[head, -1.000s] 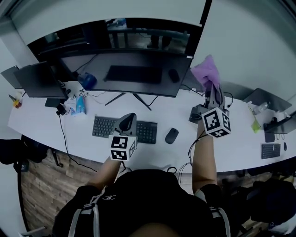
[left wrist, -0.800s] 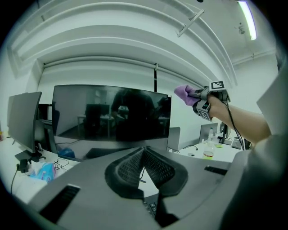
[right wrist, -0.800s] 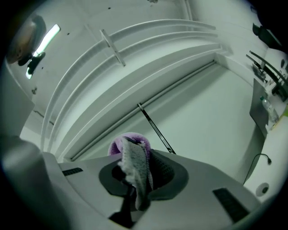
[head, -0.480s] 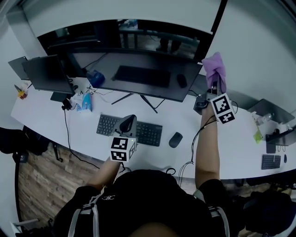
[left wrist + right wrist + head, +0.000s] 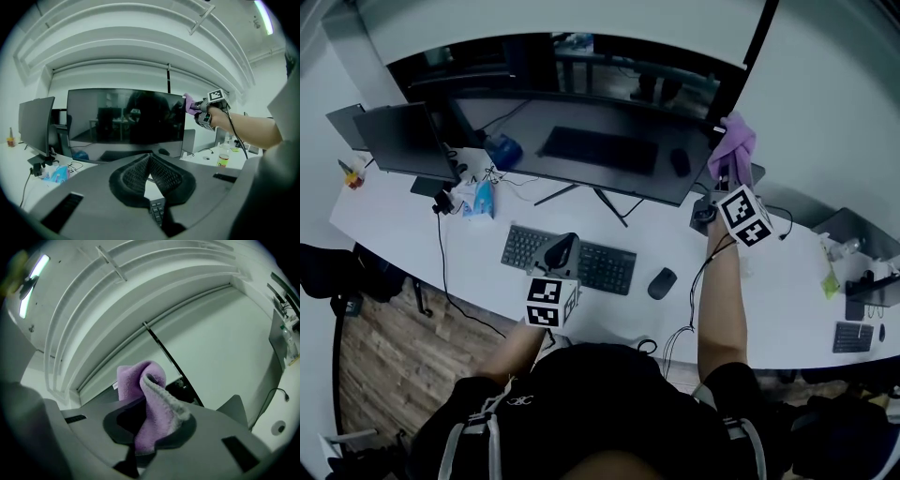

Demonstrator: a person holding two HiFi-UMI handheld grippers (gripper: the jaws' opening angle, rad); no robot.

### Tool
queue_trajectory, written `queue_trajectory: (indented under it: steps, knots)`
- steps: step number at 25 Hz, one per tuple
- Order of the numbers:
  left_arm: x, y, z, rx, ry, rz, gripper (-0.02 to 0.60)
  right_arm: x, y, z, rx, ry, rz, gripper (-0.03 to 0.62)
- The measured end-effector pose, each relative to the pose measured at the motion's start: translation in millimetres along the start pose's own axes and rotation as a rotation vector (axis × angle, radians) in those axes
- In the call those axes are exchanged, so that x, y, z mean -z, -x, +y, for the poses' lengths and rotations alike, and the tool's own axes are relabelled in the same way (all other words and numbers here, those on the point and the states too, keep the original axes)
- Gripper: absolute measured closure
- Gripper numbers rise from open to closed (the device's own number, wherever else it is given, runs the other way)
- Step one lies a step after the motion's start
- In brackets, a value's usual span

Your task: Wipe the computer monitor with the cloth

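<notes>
Closest to you, your left gripper (image 5: 562, 244) hovers low over the keyboard (image 5: 572, 260), its marker cube toward your chest. In the left gripper view its jaws are drawn together, their ribbed pads (image 5: 161, 174) meeting at the tips, and nothing sits between them. Only a few keys of the keyboard (image 5: 157, 212) show in the narrow gap beneath them. A dark mouse (image 5: 662, 283) lies just to the right of the keyboard on the white desk (image 5: 441, 258). A blue tissue pack (image 5: 483, 199) sits near the desk's left side among loose cables.

Farther out, your right arm is stretched forward and up, with the right gripper (image 5: 730, 174) raised to the right end of the large monitor (image 5: 581, 141). Its jaws are clamped on the purple cloth (image 5: 151, 401). The cloth bunches between the pads and folds over above them in a soft loop. In the head view the cloth (image 5: 733, 141) lies at the monitor's upper right corner. The left gripper view puts the cloth (image 5: 189, 103) right against the top right edge of the dark screen (image 5: 124, 122). You cannot tell from these views whether it is pressing on the glass.

The screen is off and reflects the room. A second, smaller monitor (image 5: 403, 141) stands to its left, angled inward. Beyond your right arm, a bottle (image 5: 222, 157) with a yellow-green label stands on the desk. Behind everything rises a plain white wall.
</notes>
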State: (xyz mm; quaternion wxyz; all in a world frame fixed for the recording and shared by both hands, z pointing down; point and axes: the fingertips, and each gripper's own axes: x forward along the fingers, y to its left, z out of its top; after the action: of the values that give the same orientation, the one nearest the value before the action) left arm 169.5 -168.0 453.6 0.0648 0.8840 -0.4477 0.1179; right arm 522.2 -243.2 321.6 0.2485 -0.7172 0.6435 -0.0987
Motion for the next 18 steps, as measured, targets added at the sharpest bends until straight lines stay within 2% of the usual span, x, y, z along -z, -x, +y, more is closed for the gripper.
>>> queue_trajectory:
  steps: [6, 18]
  knots:
    - [6.4, -2.7, 0.3, -0.019, 0.008, 0.014, 0.568, 20.0, -4.2, -3.5, -0.012, 0.076, 0.041, 0.526]
    - [13.7, -9.3, -13.3, -0.046, 0.010, 0.036, 0.568, 83.1, 6.5, -33.9, 0.008, 0.117, 0.184, 0.526]
